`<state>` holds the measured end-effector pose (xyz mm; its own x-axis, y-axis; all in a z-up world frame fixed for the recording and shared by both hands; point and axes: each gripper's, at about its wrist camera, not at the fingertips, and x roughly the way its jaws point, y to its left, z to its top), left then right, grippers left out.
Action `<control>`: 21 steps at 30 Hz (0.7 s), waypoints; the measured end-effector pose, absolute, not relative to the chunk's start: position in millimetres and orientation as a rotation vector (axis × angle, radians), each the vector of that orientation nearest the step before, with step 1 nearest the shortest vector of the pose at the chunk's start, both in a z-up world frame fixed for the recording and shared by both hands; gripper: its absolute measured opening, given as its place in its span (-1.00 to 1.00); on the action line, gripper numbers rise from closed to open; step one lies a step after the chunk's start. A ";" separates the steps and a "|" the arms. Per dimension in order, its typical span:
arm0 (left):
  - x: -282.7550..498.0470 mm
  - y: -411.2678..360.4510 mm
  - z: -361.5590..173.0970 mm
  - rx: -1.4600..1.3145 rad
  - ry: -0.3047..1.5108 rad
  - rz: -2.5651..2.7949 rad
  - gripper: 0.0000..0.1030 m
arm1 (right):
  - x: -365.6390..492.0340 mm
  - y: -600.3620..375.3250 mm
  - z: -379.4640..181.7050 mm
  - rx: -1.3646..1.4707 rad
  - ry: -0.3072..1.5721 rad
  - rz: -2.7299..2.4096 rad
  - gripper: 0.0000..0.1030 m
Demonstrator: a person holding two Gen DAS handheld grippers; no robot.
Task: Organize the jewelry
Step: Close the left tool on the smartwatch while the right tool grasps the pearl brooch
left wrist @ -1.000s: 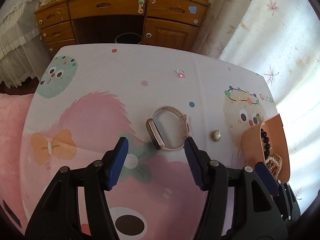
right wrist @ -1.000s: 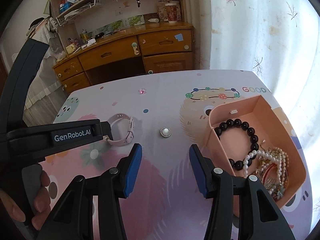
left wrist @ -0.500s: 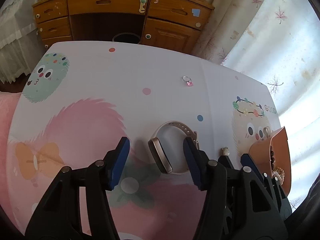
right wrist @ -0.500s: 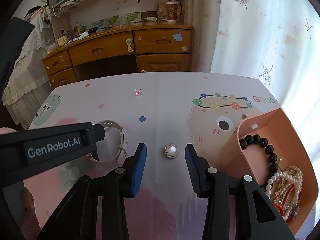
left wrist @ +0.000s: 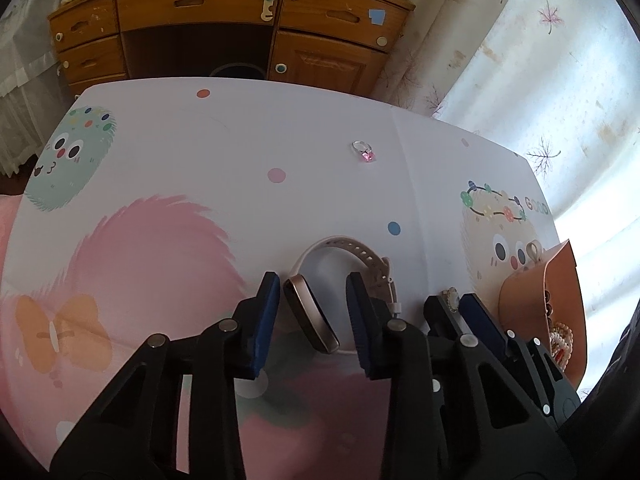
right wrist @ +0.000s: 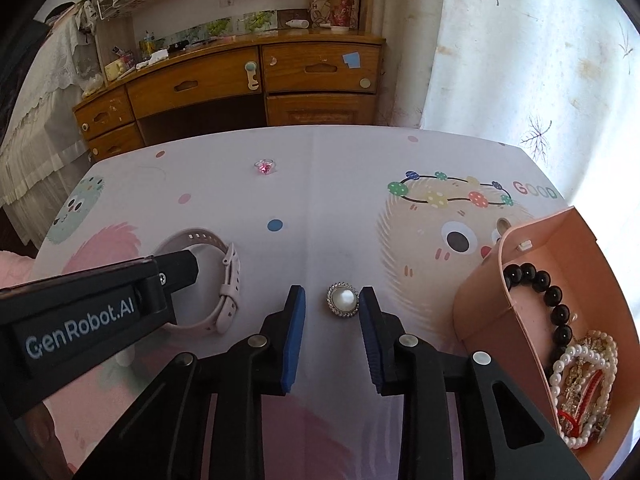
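A pink smart watch point(left wrist: 310, 314) lies on the cartoon tablecloth; its rose-gold face sits between the open blue pads of my left gripper point(left wrist: 312, 292). It also shows in the right wrist view point(right wrist: 228, 280). A round pearl brooch point(right wrist: 342, 299) lies between the open pads of my right gripper point(right wrist: 332, 300), apart from both. A ring with a pink stone point(right wrist: 265, 167) lies farther back, also seen in the left wrist view point(left wrist: 365, 151). A peach box point(right wrist: 576, 240) at the right holds a black bead bracelet point(right wrist: 548, 292) and pearl strands point(right wrist: 584, 384).
A wooden desk with drawers point(right wrist: 240, 80) stands beyond the table's far edge. A curtain point(right wrist: 540, 60) hangs at the right. The left gripper's body point(right wrist: 92, 312) crosses the right wrist view at the left. Pink bedding point(left wrist: 6, 216) lies off the left edge.
Both grippers have moved forward and down. The watch face now sits between the left pads, and the brooch between the right pads. Both pairs of jaws have narrowed somewhat.
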<state>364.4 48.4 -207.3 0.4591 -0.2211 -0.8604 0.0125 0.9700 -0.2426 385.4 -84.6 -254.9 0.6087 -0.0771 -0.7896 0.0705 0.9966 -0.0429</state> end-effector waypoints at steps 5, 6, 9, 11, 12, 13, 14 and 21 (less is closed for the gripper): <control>364.9 47.3 -210.9 -0.200 1.094 -0.126 -0.62 | 389.2 -85.6 -255.6 -0.016 0.914 -0.083 -0.68; 365.0 47.9 -211.8 -0.207 1.095 -0.126 -0.64 | 390.5 -85.7 -255.9 -0.018 0.917 -0.079 -0.68; 364.3 50.7 -212.6 -0.240 1.089 -0.104 -0.82 | 391.1 -84.8 -255.3 -0.027 0.921 -0.075 -0.68; 363.3 52.5 -212.4 -0.252 1.082 -0.096 -0.87 | 390.9 -85.3 -255.0 -0.027 0.922 -0.072 -0.68; 362.8 53.1 -212.2 -0.258 1.079 -0.099 -0.87 | 391.7 -85.9 -255.0 -0.024 0.924 -0.070 -0.69; 362.4 53.2 -211.9 -0.256 1.078 -0.100 -0.87 | 391.5 -86.7 -254.9 -0.020 0.925 -0.067 -0.69; 361.7 53.8 -211.0 -0.250 1.075 -0.097 -0.87 | 391.0 -86.9 -254.7 -0.018 0.927 -0.065 -0.69; 353.5 55.2 -197.3 -0.241 1.031 -0.102 -0.87 | 389.3 -89.8 -249.6 -0.012 0.927 -0.046 -0.74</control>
<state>353.5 55.2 -197.3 0.5118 -0.1967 -0.8363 -0.0297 0.9688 -0.2460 389.3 -89.8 -249.6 0.5995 -0.0453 -0.7991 0.0348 0.9989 -0.0305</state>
